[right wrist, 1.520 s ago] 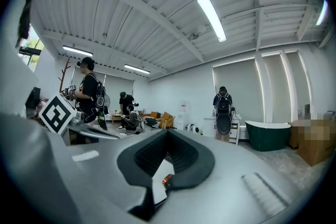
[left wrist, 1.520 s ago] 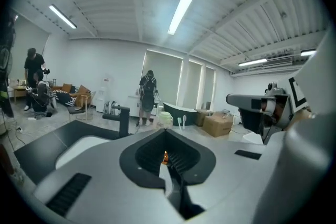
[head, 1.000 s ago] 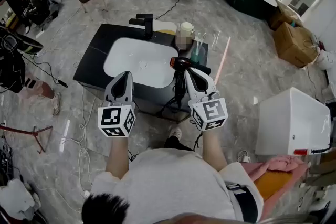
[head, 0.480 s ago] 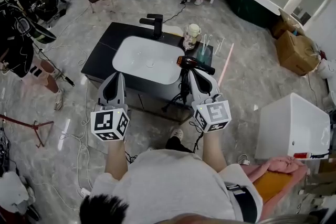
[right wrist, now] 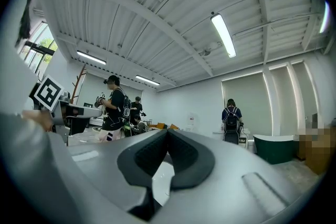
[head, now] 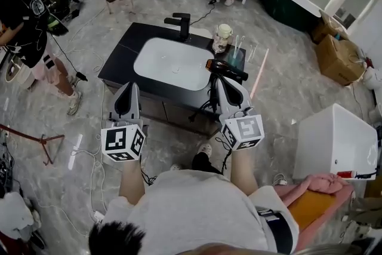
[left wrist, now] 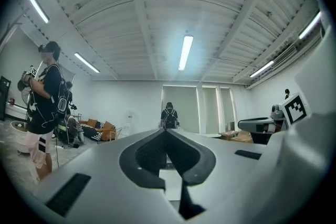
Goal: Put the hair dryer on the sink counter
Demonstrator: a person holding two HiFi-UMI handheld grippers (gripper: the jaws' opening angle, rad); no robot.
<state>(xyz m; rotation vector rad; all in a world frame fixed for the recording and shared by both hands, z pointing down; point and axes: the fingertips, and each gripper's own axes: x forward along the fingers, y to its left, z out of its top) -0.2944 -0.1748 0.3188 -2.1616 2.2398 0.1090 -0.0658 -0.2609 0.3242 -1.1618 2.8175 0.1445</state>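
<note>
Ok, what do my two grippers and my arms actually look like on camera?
The left gripper and right gripper match: light grey, tapering shells with dark pads lining the inner jaw faces. At the back of each sits a cube, white with black square markers. The person wears a pale grey short-sleeved shirt, forearms uncovered.

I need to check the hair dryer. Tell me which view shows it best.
The head view: the hair dryer sits in plain sight by the sink, just past the right gripper. Neither gripper view shows it; both look over shut jaws into the room.
</note>
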